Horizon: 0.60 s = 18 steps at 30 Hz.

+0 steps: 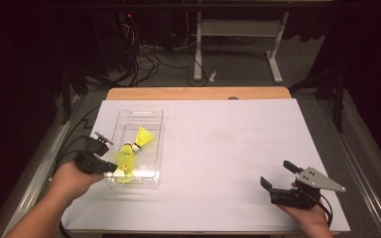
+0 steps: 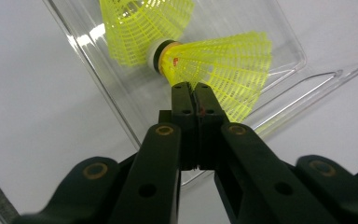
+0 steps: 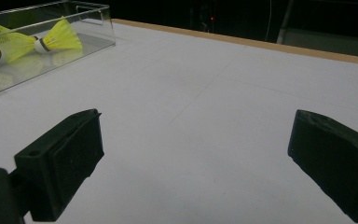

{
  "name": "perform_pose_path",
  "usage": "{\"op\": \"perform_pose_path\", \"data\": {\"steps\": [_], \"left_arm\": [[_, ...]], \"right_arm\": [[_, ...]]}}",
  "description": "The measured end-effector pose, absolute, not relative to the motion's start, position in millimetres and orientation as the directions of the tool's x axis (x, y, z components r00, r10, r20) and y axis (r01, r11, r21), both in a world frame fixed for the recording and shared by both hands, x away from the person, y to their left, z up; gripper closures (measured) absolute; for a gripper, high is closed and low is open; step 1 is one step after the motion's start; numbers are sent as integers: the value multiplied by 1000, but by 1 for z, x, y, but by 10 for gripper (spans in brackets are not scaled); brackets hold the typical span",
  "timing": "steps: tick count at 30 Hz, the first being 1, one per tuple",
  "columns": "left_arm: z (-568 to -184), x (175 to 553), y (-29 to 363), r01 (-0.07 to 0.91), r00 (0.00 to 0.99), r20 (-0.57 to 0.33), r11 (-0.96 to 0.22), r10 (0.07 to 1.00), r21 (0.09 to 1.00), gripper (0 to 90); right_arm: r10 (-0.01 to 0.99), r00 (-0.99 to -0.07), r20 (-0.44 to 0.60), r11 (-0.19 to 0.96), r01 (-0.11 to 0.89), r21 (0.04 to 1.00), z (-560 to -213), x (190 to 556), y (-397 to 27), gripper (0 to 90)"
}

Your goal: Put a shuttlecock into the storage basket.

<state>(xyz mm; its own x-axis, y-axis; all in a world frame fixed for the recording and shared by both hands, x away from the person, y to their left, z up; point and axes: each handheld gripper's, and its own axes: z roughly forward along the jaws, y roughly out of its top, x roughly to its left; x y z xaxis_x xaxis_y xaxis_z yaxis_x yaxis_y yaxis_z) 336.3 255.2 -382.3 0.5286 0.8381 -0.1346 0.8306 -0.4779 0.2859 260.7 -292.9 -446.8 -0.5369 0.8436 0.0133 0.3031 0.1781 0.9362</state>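
- We see three yellow mesh-skirted plastic shuttlecocks in the clear rectangular plastic tray (image 1: 155,148), which sits on the white table sheet (image 1: 228,148); none lie loose on the sheet, so we judge the loading done or nearly so.
- Left gripper (image 2: 195,88): jaws clenched pad to pad, tips just over the tray's near rim.
- Nearest shuttlecock (image 2: 223,70) lies right ahead of the tips, cork to their left. We can't tell whether a thread of skirt is pinched; it looks like none.
- Second shuttlecock (image 2: 140,28) lies beyond it, third (image 1: 144,137) farther up the tray.
- Right gripper (image 3: 191,154): jaws spread wide, nothing between them, parked over bare sheet with the tray well off to its left.
- Left to do, in our judgement: back the left gripper out.
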Motion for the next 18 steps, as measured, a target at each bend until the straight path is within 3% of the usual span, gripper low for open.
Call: {"op": "perform_pose_path", "data": {"steps": [18], "left_arm": [[-381,342,255,819,521,-107,-461,847,342,900]], "right_arm": [[843,-537,15,178,306,935,-447,261,-293,41]]}}
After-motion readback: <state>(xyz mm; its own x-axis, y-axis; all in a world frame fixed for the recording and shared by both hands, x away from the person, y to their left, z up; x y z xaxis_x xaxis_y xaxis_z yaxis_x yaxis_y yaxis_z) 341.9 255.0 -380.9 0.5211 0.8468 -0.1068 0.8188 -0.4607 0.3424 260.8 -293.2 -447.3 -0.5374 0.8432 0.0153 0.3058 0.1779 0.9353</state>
